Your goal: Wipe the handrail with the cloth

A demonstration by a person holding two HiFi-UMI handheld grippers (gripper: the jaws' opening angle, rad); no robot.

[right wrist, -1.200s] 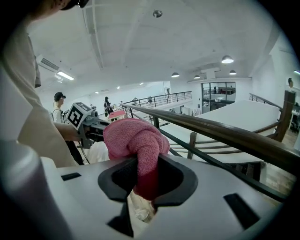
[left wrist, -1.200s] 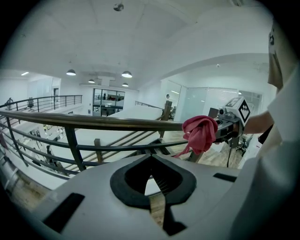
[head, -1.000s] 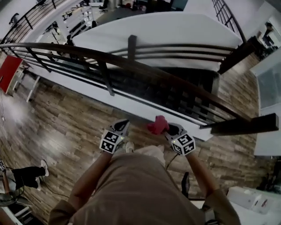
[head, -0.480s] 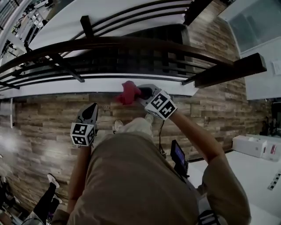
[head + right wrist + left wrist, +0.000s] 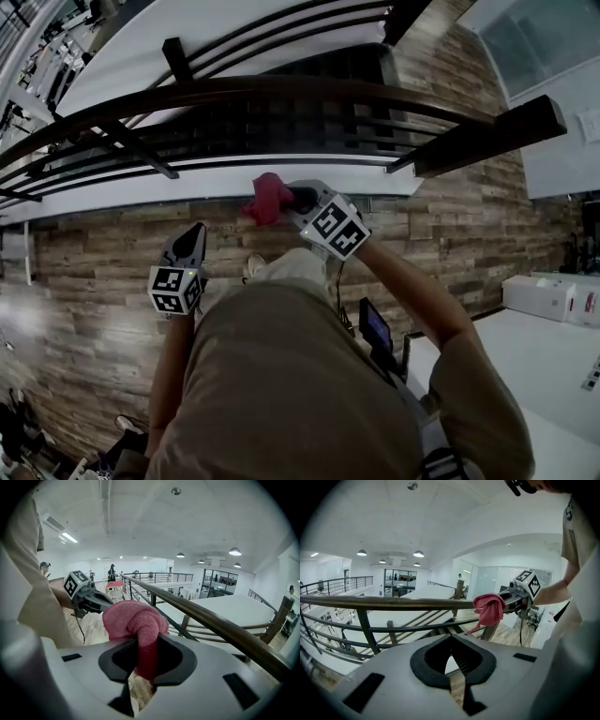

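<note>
A dark wooden handrail point(image 5: 281, 92) tops a black metal railing and curves across the head view; it also shows in the left gripper view point(image 5: 393, 603) and the right gripper view point(image 5: 220, 625). My right gripper point(image 5: 292, 199) is shut on a pink cloth point(image 5: 266, 198), held short of the rail and below it. The bunched cloth point(image 5: 136, 620) hangs from its jaws, and the left gripper view shows the cloth point(image 5: 490, 610) beside the rail. My left gripper point(image 5: 191, 234) is lower left, jaws shut and empty, away from the rail.
I stand on a wood plank floor point(image 5: 84, 272) at a mezzanine edge. A white ledge point(image 5: 141, 187) runs under the railing. A dark newel post point(image 5: 487, 136) ends the rail at right. Beyond the rail is an open drop to a lower level.
The right gripper with the cloth rose from beside the left gripper to a place closer under the rail. The view swung so the rail end sits at upper right.
</note>
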